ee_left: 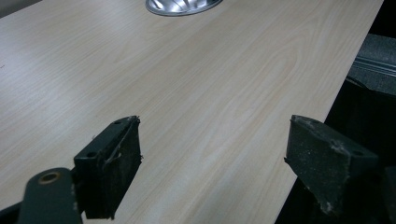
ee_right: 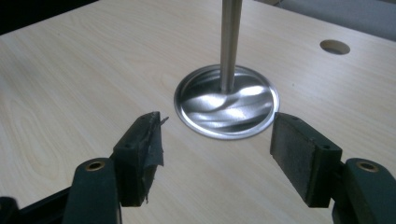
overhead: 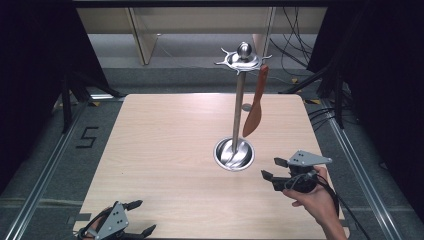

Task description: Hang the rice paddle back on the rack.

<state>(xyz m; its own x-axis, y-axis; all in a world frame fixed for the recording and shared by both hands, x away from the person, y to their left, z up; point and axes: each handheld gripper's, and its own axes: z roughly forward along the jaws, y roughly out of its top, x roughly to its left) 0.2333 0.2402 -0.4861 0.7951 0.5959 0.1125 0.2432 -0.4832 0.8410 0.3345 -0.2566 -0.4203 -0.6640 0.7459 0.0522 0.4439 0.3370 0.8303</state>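
Pale wooden table, bare across its left half. At the near left corner, left gripper, jaws spread wide, empty, low over the wood. Right of centre, shiny steel utensil stand, round base on the table, upright. Hanging from its top ring on the right, orange-brown spatula. Near right, right gripper, jaws apart, empty, just beside the base.

You stand at a pale wood table; grey floor around it, metal rails either side. Black curtains flank you. Beyond: light cabinet, loose cables.
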